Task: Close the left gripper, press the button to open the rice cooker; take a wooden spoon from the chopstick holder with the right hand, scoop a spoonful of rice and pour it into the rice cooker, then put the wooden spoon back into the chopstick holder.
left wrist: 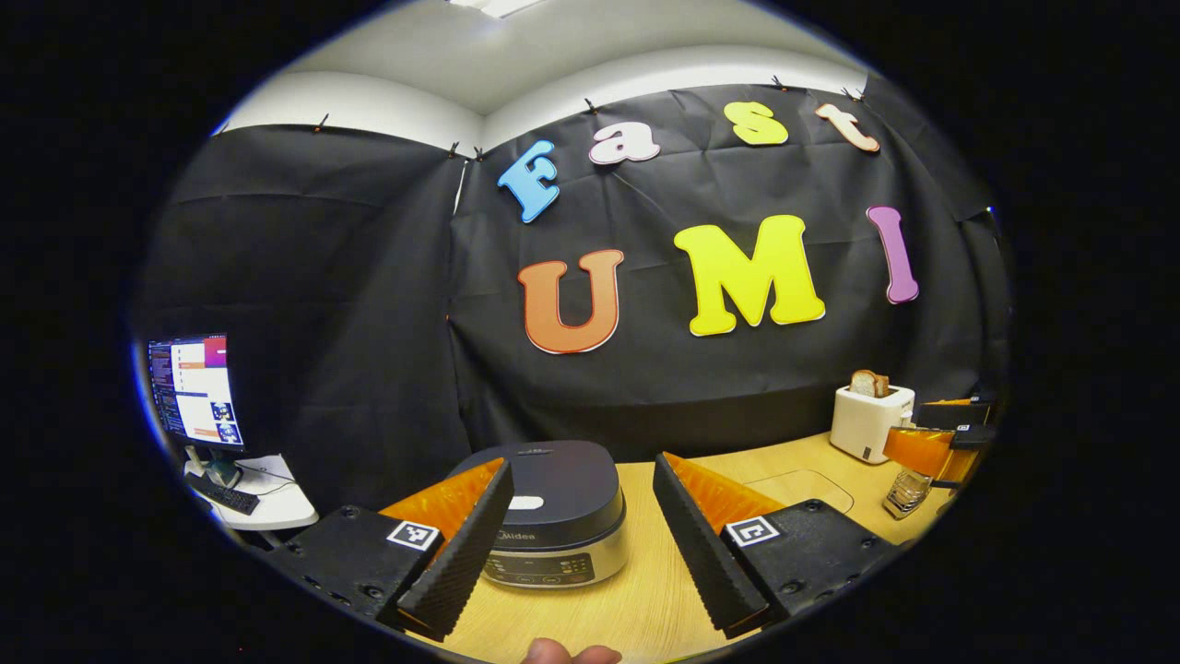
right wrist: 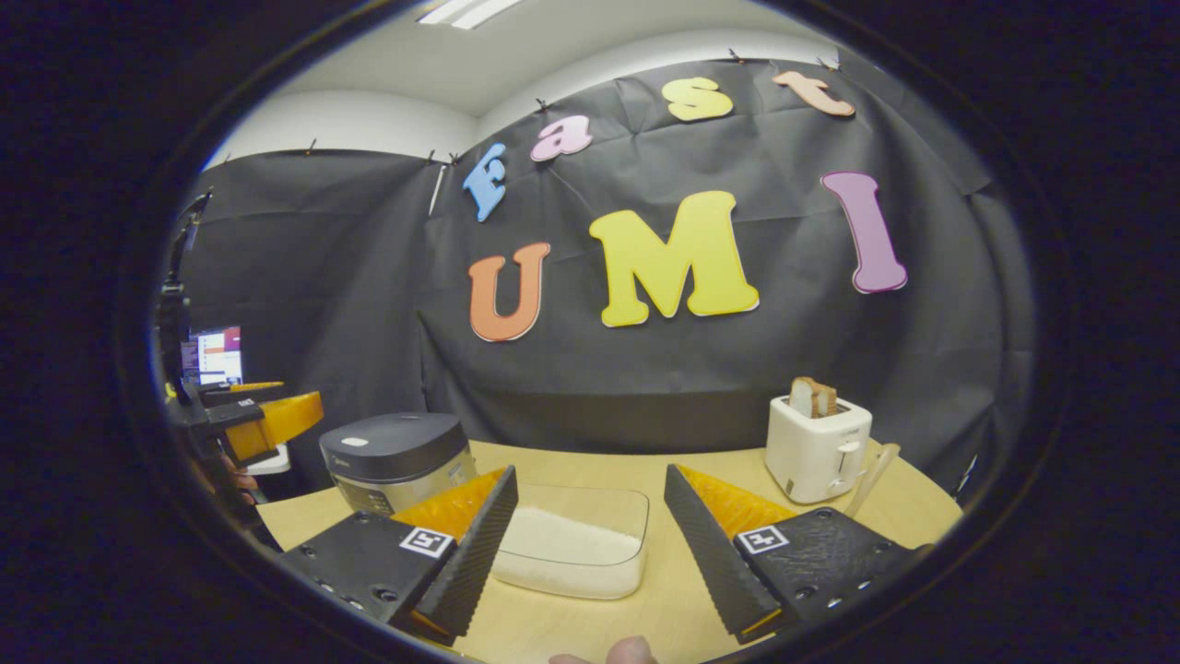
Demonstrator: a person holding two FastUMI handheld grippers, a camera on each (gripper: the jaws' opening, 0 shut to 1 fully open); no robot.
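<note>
The wooden table (right wrist: 719, 480) carries the closed rice cooker (left wrist: 553, 516), sitting just ahead of the left gripper (left wrist: 581, 563), whose fingers are spread apart and empty. The clear container of rice (right wrist: 576, 551) lies directly ahead of the right gripper (right wrist: 590, 572), likewise spread wide, grasping nothing.

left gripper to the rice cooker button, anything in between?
Nothing visible. The open left gripper frames the dark-lidded silver rice cooker between its fingers, the white lid button showing, only bare wooden table ahead.
</note>
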